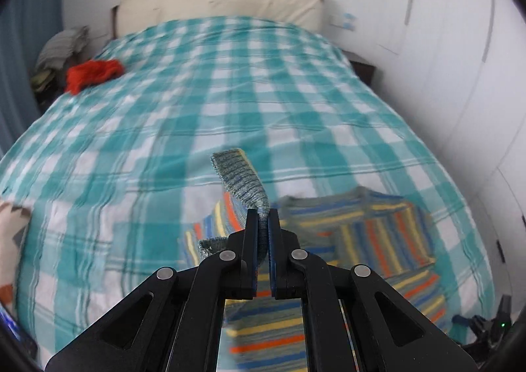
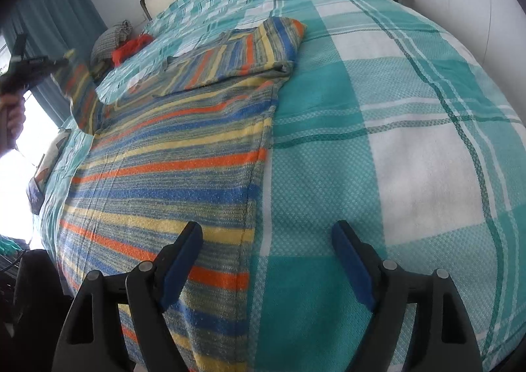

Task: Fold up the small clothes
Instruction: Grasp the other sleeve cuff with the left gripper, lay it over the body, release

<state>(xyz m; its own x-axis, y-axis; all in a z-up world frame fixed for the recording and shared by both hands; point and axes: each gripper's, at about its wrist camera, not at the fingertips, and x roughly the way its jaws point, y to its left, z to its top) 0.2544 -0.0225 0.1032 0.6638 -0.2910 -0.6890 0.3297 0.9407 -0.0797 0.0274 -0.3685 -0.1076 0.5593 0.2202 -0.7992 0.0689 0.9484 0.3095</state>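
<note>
A small striped sweater (image 2: pixel 171 155) in blue, orange, yellow and grey lies on the teal checked bedspread (image 2: pixel 394 109). One sleeve (image 2: pixel 236 53) is folded across its upper part. My left gripper (image 1: pixel 263 217) is shut on the other sleeve's grey ribbed cuff (image 1: pixel 241 178) and holds it above the sweater (image 1: pixel 371 227). In the right wrist view the left gripper (image 2: pixel 62 58) appears at the far left, blurred, with the sleeve hanging from it. My right gripper (image 2: pixel 266 234) is open and empty, low over the sweater's right side edge near the hem.
A red garment (image 1: pixel 93 74) and a grey-green pile of clothes (image 1: pixel 59 53) lie at the bed's far left. A cream headboard (image 1: pixel 217 3) stands behind. White wardrobe doors (image 1: pixel 443 43) run along the right. A patterned cushion (image 2: pixel 49 161) lies at the bed's left edge.
</note>
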